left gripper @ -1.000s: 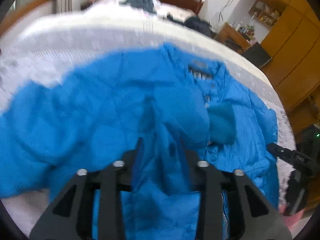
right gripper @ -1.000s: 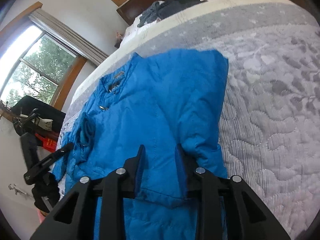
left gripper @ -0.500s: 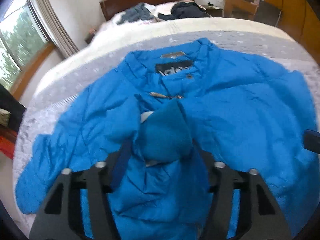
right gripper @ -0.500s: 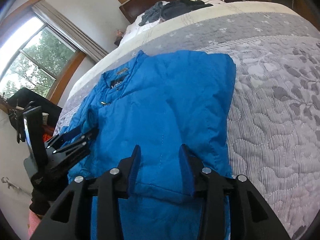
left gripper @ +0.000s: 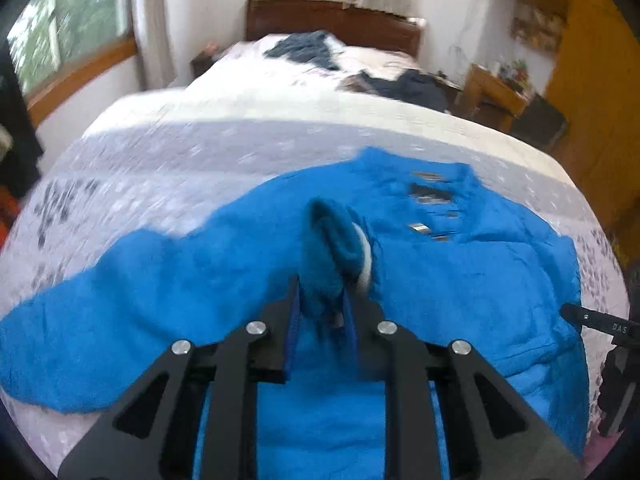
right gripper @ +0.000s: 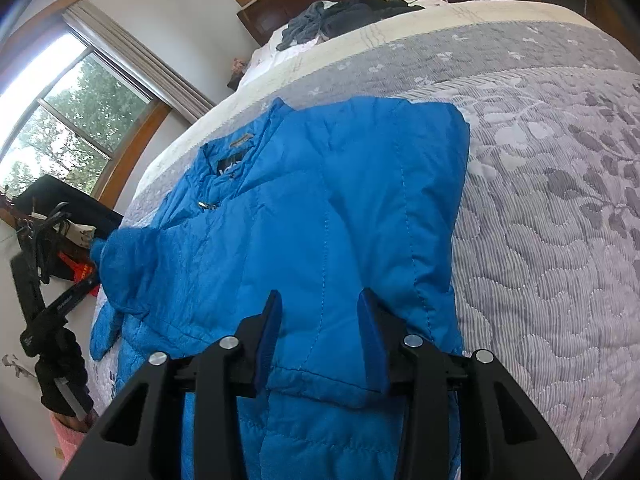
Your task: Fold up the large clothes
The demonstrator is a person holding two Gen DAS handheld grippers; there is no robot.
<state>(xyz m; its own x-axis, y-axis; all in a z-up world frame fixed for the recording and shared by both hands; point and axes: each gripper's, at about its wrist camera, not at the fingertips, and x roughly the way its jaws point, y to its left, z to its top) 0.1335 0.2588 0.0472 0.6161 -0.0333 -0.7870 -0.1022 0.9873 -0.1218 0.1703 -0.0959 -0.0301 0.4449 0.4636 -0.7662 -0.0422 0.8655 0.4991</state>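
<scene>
A bright blue padded jacket (left gripper: 460, 280) lies front-up on the grey quilted bed (left gripper: 160, 168), collar toward the headboard. My left gripper (left gripper: 322, 300) is shut on the fleecy cuff (left gripper: 328, 232) of one sleeve, which it holds up above the jacket's chest. In the right wrist view, the other sleeve is folded flat across the jacket (right gripper: 320, 200). My right gripper (right gripper: 320, 316) hovers open just over that folded part, near its lower edge. The left gripper (right gripper: 86, 284) with the cuff (right gripper: 120, 256) shows at the far left there.
Dark clothes (left gripper: 308, 48) and another dark heap (left gripper: 404, 84) lie near the wooden headboard (left gripper: 332, 20). A wooden desk (left gripper: 496, 88) and wardrobe stand to the right. A black bag (right gripper: 52, 208) sits by the window side. Bare quilt (right gripper: 560, 220) stretches right of the jacket.
My right gripper's jaws have spread and let go of the folded sleeve, which now lies flat. The left gripper has swung about with the cuff held in it.
</scene>
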